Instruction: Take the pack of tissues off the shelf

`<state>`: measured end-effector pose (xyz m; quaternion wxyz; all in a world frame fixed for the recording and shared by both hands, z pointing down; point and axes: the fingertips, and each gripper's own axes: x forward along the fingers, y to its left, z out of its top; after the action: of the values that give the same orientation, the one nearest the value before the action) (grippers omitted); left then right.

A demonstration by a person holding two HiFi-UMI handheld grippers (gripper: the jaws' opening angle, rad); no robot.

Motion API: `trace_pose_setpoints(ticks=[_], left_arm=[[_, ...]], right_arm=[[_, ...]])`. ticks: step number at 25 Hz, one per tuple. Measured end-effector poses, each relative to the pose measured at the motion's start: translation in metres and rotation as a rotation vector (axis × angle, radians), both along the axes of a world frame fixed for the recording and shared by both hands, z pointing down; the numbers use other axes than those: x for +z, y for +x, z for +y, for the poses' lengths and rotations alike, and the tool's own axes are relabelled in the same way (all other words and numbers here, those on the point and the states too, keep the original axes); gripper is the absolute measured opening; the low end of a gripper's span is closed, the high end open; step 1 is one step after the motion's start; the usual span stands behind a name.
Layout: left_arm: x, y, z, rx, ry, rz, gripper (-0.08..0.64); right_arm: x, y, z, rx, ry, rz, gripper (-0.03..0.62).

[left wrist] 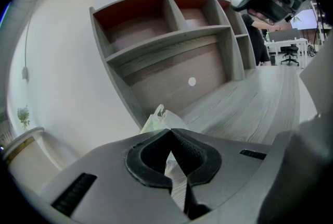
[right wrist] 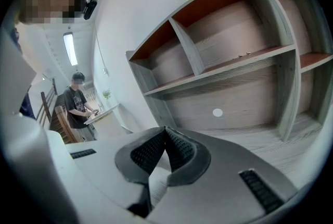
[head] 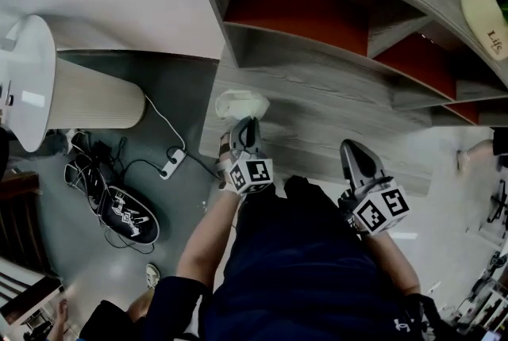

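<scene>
The pack of tissues point(head: 242, 105) is a soft, pale cream bundle in thin plastic wrap, crumpled and puckered at the top. It sits right at the tips of the left claw point(head: 248, 125), with its near edge pinched between the closed jaws. The rest juts out just beyond and slightly left of the claw's nose. Whether it rests on anything cannot be told.

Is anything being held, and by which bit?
The left hand-held gripper pinches the pack of tissues by its near edge. The right hand-held gripper holds nothing.
</scene>
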<state>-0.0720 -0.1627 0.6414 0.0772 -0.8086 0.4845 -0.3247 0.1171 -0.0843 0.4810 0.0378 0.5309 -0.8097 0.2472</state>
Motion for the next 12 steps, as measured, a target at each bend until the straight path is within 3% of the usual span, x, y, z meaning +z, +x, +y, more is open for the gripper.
trace_pose_setpoints(ticks=[12], left_arm=[[0.031,0.0,-0.001,-0.021,-0.06,-0.034,0.017]], right_arm=[[0.004,-0.002,-0.006,-0.002,-0.011,-0.005,0.005]])
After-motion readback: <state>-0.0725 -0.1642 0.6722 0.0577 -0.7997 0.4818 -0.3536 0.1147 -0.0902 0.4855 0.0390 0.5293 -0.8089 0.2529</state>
